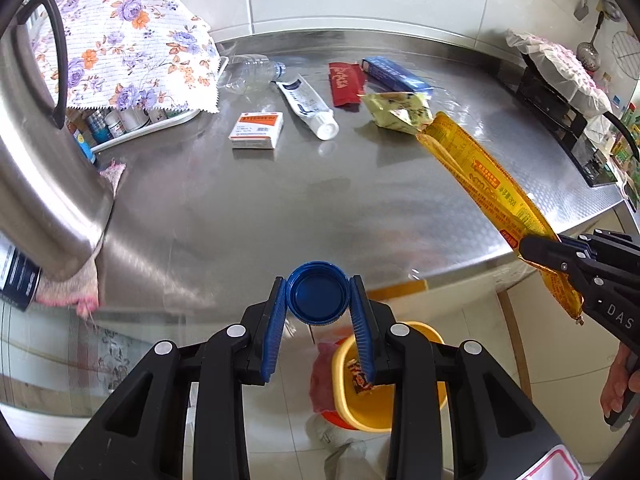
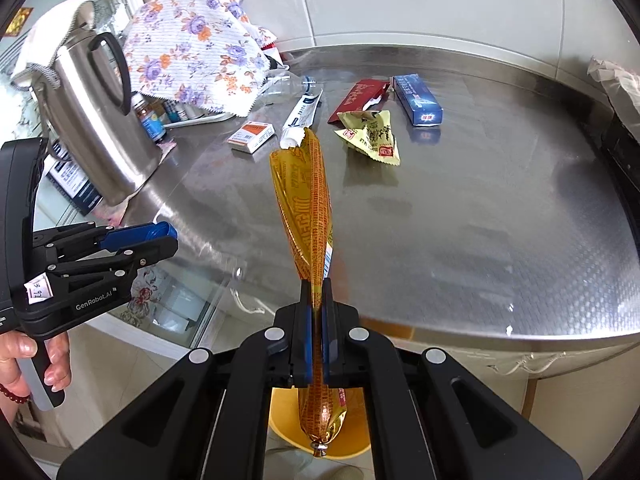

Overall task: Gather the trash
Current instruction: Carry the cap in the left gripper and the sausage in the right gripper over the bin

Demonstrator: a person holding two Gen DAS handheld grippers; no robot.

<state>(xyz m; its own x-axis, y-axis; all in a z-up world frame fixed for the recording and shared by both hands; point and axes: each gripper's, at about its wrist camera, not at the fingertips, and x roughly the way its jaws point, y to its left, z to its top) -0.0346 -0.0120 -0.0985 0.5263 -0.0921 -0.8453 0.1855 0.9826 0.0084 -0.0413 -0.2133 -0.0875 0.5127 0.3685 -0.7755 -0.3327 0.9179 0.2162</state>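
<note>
Your left gripper (image 1: 319,294) pinches the blue bottle cap (image 1: 318,291); your right gripper (image 2: 316,304) clamps the orange sausage wrapper (image 2: 310,200). The yellow bin (image 1: 400,412) sits directly below both.

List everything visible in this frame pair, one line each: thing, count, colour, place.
bottle cap: 1, blue, in left gripper
sausage wrapper: 1, orange, in right gripper
bin: 1, yellow, floor below counter edge
clear bottle: 1, counter rear
tube: 1, white, counter
small box: 1, white-orange, counter
red packet: 1, counter
blue box: 1, counter
yellow wrapper: 1, counter
kettle: 1, steel, counter left
floral cloth: 1, over a tray
left gripper: 1, black
right gripper: 1, black
</note>
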